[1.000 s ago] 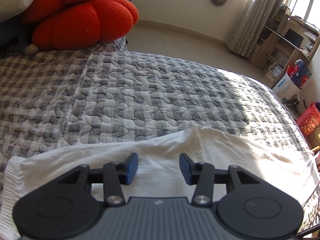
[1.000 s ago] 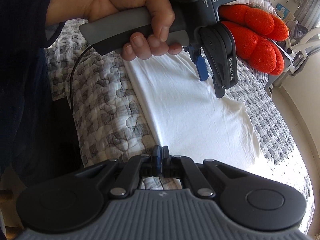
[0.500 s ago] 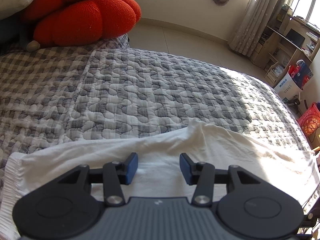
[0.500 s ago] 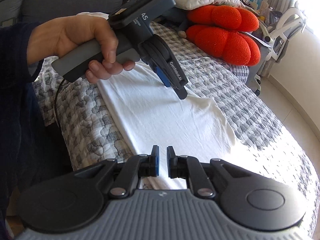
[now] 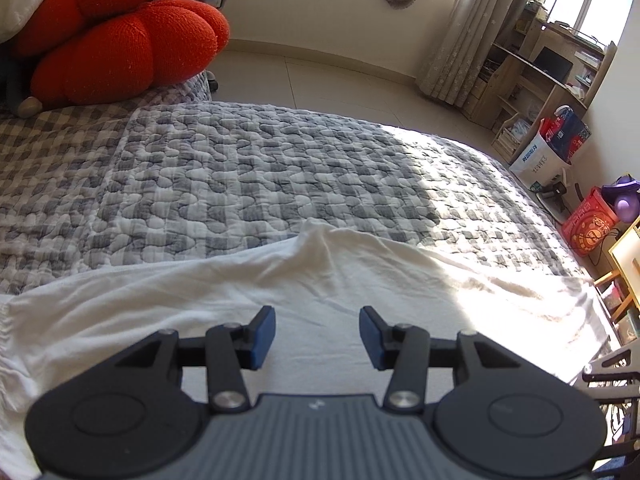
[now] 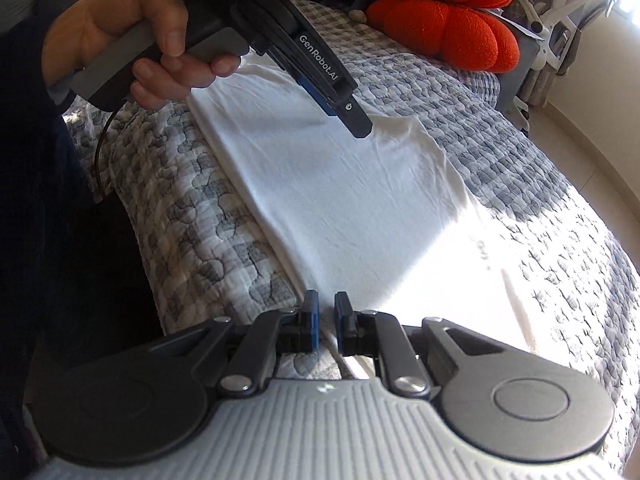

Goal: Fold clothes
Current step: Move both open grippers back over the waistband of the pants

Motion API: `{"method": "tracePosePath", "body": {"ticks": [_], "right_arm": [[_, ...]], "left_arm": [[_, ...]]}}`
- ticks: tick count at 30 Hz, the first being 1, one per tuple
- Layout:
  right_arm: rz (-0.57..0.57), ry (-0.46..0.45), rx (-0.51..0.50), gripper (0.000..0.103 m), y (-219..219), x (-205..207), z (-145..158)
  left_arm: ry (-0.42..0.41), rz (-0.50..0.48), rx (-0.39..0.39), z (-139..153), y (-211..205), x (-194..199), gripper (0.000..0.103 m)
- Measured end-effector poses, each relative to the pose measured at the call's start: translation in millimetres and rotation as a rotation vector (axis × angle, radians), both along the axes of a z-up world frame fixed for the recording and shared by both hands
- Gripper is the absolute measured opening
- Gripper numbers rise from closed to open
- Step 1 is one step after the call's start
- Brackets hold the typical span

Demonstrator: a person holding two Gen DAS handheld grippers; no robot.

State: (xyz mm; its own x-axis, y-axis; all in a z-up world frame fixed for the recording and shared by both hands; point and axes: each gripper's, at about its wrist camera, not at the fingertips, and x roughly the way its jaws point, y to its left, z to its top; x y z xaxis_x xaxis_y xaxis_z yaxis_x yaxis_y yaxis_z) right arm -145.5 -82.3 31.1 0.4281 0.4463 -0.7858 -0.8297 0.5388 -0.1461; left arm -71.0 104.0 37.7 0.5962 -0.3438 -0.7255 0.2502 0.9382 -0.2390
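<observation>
Now my left claw (image 5: 317,336) hovers open over the shirt (image 6: 340,184) spread on the quilt (image 5: 248,176); my right claw (image 6: 324,326), jaws just parted, holds nothing. Grabbing one layer would likely skew the fold.

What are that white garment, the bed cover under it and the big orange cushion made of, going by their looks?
The white garment looks like thin, matte cotton jersey: it lies limp with soft creases. The bed cover seems to be quilted cotton, matte, with puffy stitched cells in a grey-and-white check. The orange cushion looks knitted or fuzzy plush, lobed and stuffed; which fibre, I cannot tell.
</observation>
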Motion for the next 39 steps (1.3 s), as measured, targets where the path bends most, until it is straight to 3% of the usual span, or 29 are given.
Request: {"method": "tracePosePath", "body": {"ticks": [3,4,6,9,13,20,22,25,28,31,35,39], "right_arm": [[-0.155,-0.054,0.042,0.018,-20,14,12],[-0.24,-0.056,0.058,0.022,-28,24,15],[-0.304,-0.024,0.068,0.022,-39,35,13],[-0.204,0.032,-0.012,0.022,-35,26,-1],[-0.081,0.105,-0.002,0.021,-42,11,0],[-0.158,-0.012,0.051,0.02,-66,5,14],[-0.16,-0.01,0.065,0.02,-62,7,14],[-0.113,0.032,-0.031,0.02,-46,7,-4],[-0.079,0.035,-0.027,0.02,-46,5,-1],[-0.152,-0.014,0.004,0.02,-48,14,5],[-0.365,-0.069,0.081,0.035,-51,47,16],[-0.465,-0.063,0.165,0.035,-39,82,22]], "left_arm": [[0.0,-0.024,0.007,-2,-10,-5,0.048],[0.004,-0.028,0.01,-4,-14,-6,0.048],[0.018,-0.041,0.016,-10,-21,-7,0.049],[0.005,-0.066,0.06,-13,-31,-13,0.049],[0.009,-0.082,0.049,-9,-33,-18,0.049],[0.018,-0.117,0.028,-8,-43,-26,0.049],[0.021,-0.132,0.034,-10,-49,-29,0.05],[0.023,-0.148,0.034,-13,-55,-32,0.057],[0.06,-0.141,-0.032,-11,-49,-32,0.057],[0.075,-0.132,-0.055,-12,-47,-34,0.057],[0.085,-0.114,-0.073,-11,-44,-34,0.057],[0.097,0.04,-0.179,-1,-8,-25,0.057]]}}
